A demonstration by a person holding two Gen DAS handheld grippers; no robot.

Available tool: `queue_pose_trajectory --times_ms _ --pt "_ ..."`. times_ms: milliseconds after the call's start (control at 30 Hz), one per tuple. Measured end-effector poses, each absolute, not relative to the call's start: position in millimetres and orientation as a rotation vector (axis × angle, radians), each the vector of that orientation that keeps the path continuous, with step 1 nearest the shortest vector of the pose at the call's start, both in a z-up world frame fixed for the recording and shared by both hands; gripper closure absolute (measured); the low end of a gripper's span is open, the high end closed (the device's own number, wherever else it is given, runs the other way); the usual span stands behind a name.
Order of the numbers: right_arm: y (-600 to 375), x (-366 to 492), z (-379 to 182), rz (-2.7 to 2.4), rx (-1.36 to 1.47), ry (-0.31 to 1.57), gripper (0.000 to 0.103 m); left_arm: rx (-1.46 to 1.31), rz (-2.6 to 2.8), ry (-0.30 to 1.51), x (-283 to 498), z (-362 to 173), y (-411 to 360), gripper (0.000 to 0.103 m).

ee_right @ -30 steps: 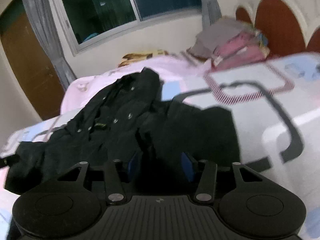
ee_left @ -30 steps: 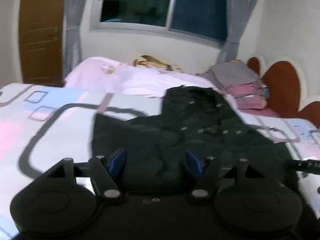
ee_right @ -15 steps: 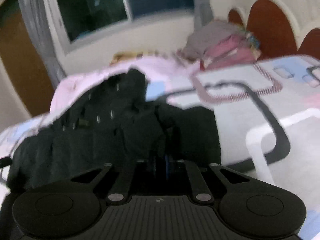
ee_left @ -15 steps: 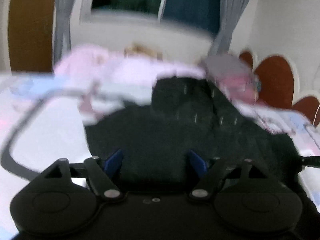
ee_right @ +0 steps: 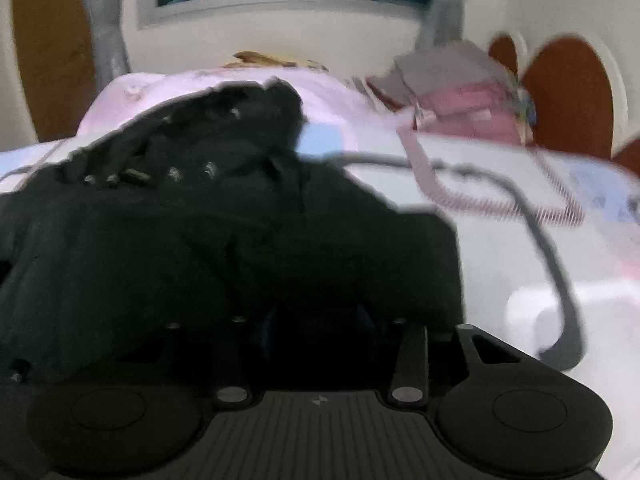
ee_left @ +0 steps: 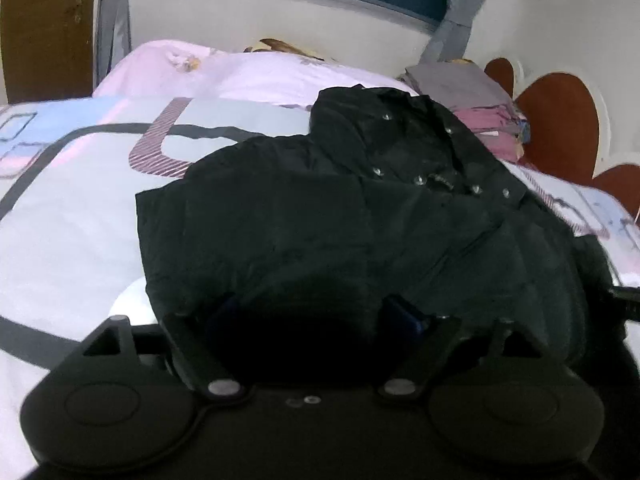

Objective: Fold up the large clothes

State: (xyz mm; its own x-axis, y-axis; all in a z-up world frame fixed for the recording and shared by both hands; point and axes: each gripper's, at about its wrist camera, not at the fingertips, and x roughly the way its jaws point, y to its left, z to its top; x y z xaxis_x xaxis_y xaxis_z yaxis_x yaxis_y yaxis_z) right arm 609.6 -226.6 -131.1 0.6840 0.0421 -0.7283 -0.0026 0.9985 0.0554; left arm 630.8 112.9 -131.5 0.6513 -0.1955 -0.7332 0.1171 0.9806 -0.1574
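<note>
A large black jacket [ee_left: 360, 220] with metal snaps lies spread on the patterned bedsheet [ee_left: 72, 208]; its collar points toward the far side. My left gripper [ee_left: 316, 316] hangs low over the jacket's near hem. Its jaws are opening wide, and dark fabric lies between the blue pads [ee_left: 404, 316] without being pinched. In the right wrist view the jacket [ee_right: 200, 240] fills the left and middle. My right gripper [ee_right: 320, 322] sits at the jacket's near right part. Its jaws are opening, with the blue pads [ee_right: 272, 324] dim against dark cloth that lies between them.
A stack of folded grey and pink clothes [ee_left: 480, 120] rests by the brown scalloped headboard [ee_left: 560, 120]. A pink duvet [ee_left: 240, 68] is bunched along the far side under the window. A wooden door [ee_left: 44, 28] stands at the far left.
Both grippers sank closer to the jacket. The left jaws spread wider. The right jaws shut half a second ago and have parted again.
</note>
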Motion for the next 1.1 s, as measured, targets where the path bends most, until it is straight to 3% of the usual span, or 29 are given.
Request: queue_pose_trajectory --times_ms 133,200,233,267,367,433,500,600,733,967,1033,1100 --pt "-223.0 605.6 -111.6 0.028 -0.004 0.815 0.061 -0.088 -0.180 0.843 629.4 -117.9 116.9 0.027" --pt "-224.2 600.0 -86.8 0.027 0.008 0.742 0.061 -0.117 -0.202 0.792 626.9 -100.6 124.4 0.022" --pt "-227.9 603.3 -75.1 0.036 0.037 0.725 0.059 -0.126 -0.193 0.768 629.0 -93.6 127.5 0.020" --pt "-229.8 608.3 -67.0 0.044 0.067 0.716 0.048 -0.139 -0.180 0.738 635.3 -83.5 129.7 0.014" --pt "-230.6 640.6 -42.7 0.073 0.104 0.685 0.045 -0.131 -0.186 0.679 667.9 -60.0 126.2 0.006" --pt "-232.7 670.3 -32.3 0.099 0.156 0.675 0.045 -0.092 -0.212 0.674 699.6 -49.3 119.3 0.006" --pt "-239.9 704.5 -29.7 0.124 0.218 0.688 0.045 -0.091 -0.237 0.695 732.3 -46.2 117.0 0.014" --pt "-244.4 756.0 -40.0 0.139 0.244 0.703 0.045 -0.081 -0.241 0.738 780.6 -50.9 114.0 0.019" --pt "-258.2 829.9 -71.4 0.158 0.350 0.736 0.045 -0.134 -0.236 0.829 845.5 -78.1 110.0 0.018" --pt "-271.5 917.8 -124.6 0.308 0.503 0.838 0.045 -0.307 -0.243 0.980 930.2 -142.2 112.0 0.012" --pt "-268.1 924.9 -137.4 0.363 0.512 0.855 0.042 -0.372 -0.245 0.977 937.0 -152.4 116.5 0.001" --pt "-265.9 924.6 -141.4 0.405 0.510 0.842 0.042 -0.402 -0.232 0.971 938.7 -152.4 114.1 0.006"
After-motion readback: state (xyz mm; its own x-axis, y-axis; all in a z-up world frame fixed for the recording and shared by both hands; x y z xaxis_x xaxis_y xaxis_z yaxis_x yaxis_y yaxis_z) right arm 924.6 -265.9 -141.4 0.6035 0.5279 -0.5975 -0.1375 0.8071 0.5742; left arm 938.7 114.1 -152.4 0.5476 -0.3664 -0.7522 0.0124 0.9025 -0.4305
